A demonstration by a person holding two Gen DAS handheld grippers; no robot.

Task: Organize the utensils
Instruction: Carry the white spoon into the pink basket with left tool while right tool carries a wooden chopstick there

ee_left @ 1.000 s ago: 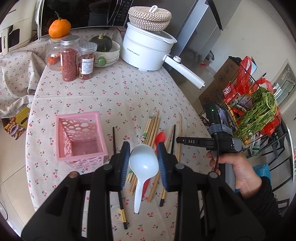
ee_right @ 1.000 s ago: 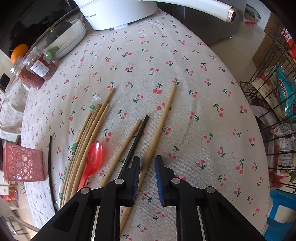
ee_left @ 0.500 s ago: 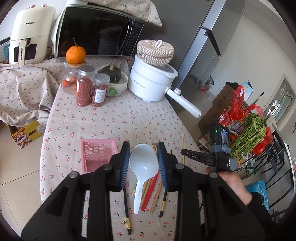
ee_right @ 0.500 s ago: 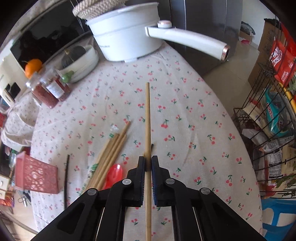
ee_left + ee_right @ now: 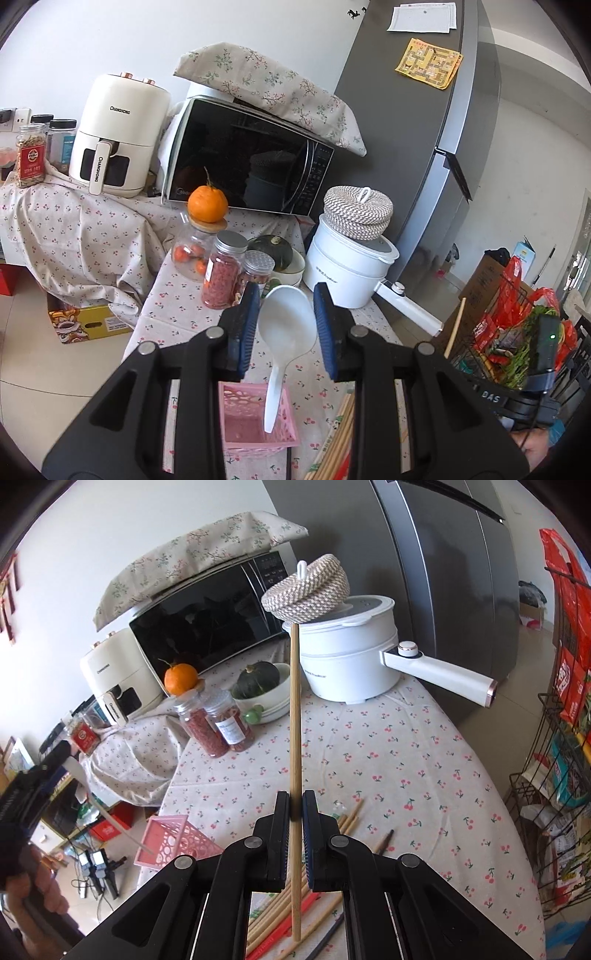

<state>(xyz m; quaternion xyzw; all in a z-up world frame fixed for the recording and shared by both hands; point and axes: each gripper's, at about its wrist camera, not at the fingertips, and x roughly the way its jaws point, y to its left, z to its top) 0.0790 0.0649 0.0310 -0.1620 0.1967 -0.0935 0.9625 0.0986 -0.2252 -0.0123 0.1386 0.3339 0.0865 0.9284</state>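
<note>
The left gripper [image 5: 283,325] is gripping the bowl of a white spoon [image 5: 286,328] between its blue pads, jaws standing moderately apart, and the handle is hanging down with its tip over the open top of the pink basket [image 5: 255,424]; nothing else is showing inside the basket. The right gripper [image 5: 294,814] is pinching a wooden chopstick [image 5: 294,716] upright, jaws nearly together. More chopsticks [image 5: 280,904] are lying loose on the cherry-print tablecloth [image 5: 388,757] beneath it.
</note>
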